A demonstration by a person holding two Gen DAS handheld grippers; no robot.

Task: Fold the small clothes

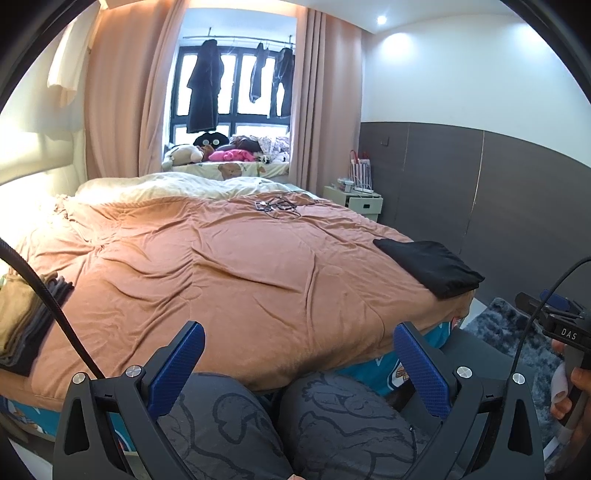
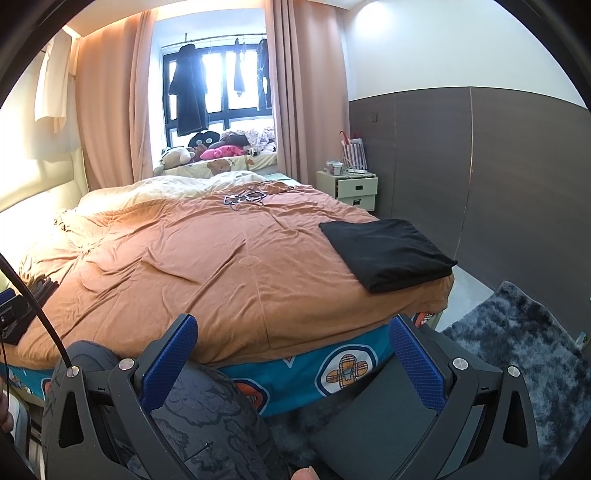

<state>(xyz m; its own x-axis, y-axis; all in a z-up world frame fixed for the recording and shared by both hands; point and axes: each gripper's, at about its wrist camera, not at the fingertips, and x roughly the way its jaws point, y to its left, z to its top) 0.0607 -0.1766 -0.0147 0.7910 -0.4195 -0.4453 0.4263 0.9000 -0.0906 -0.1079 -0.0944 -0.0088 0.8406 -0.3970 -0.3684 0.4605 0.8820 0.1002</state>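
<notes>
Waiting open and empty, both hand-held grippers, left [image 1: 299, 354] and right [image 2: 293, 347], face the bed [image 1: 221, 266]; black cloth [image 2: 388, 253] looks folded, maybe a pile [image 1: 26, 317] left.

Both views are bright and mostly sharp. Daylight enters through the window [image 1: 232, 96] at the far end and it is overexposed — the panes are almost white, and the dark clothes [image 1: 203, 88] hanging before them are only silhouettes. A ceiling spotlight [image 1: 381, 19] makes a glare patch on the white wall. Warm light falls on the left side of the brown bedcover [image 1: 221, 266]. The fisheye lens bends the wall lines strongly, and black vignette fills the corners.
</notes>
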